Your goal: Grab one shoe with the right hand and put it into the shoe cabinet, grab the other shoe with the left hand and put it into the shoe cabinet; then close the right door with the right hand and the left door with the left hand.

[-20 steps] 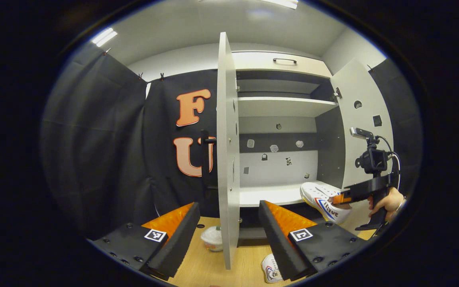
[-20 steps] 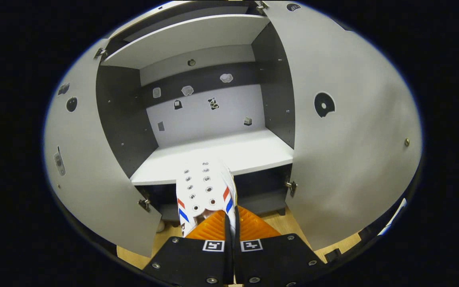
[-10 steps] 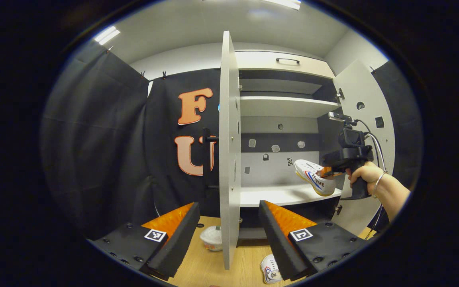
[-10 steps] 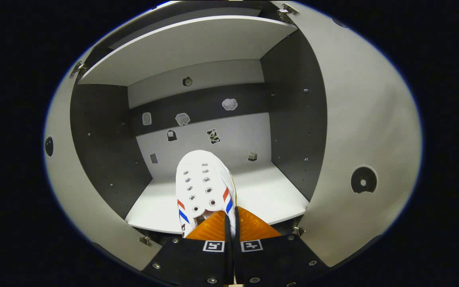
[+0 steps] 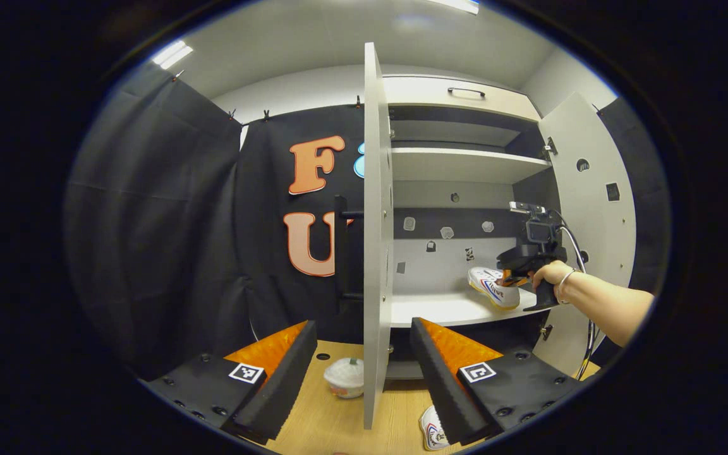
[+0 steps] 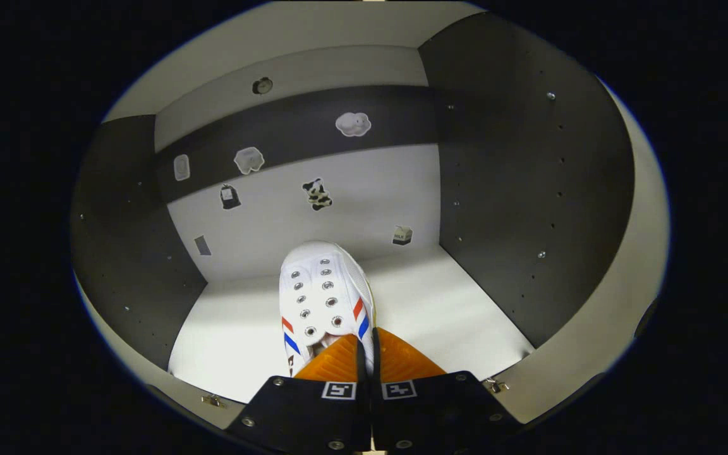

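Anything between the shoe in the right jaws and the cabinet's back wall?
No. In the right gripper view, only bare white shelf lies between the shoe and the back wall.

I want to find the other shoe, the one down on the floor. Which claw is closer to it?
Left. The left claw hangs open just above the shoe on the floor; the right claw is up at the cabinet shelf, gripping the other shoe.

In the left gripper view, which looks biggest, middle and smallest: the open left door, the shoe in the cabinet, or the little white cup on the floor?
1. Left door, by far.
2. and 3. Shoe and white cup look alike; the cup sits nearer the camera, so no ranking.
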Demonstrator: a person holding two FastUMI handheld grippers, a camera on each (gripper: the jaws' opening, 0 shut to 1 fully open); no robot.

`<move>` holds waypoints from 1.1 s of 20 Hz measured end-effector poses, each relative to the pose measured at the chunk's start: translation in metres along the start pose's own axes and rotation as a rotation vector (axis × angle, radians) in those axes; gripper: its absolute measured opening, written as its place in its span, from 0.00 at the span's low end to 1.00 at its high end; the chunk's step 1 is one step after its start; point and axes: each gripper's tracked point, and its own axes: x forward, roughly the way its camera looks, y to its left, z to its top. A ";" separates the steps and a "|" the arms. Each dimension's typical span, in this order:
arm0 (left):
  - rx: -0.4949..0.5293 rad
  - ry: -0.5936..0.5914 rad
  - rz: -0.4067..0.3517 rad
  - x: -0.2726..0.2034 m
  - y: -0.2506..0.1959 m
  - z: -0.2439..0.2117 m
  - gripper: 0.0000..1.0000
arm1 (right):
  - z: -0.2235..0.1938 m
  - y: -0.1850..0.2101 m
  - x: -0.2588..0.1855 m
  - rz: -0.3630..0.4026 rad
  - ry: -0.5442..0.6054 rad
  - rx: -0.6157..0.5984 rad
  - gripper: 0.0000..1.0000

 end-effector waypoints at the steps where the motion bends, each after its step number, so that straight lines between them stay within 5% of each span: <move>1: 0.002 0.002 0.001 0.001 0.000 -0.001 0.97 | -0.003 -0.002 0.008 -0.007 0.013 -0.003 0.00; 6: 0.001 0.015 -0.006 0.008 -0.001 -0.006 0.97 | -0.004 0.003 0.016 0.025 0.011 -0.013 0.03; 9: 0.003 0.012 -0.009 0.010 -0.003 -0.004 0.97 | 0.001 0.006 0.014 0.025 -0.036 -0.052 0.29; 12: 0.000 0.009 -0.018 0.010 -0.005 -0.004 0.97 | 0.012 0.008 -0.004 0.040 -0.088 -0.066 0.38; 22: -0.021 0.013 -0.070 -0.002 -0.030 -0.010 0.97 | 0.015 -0.006 -0.122 0.102 -0.260 -0.107 0.92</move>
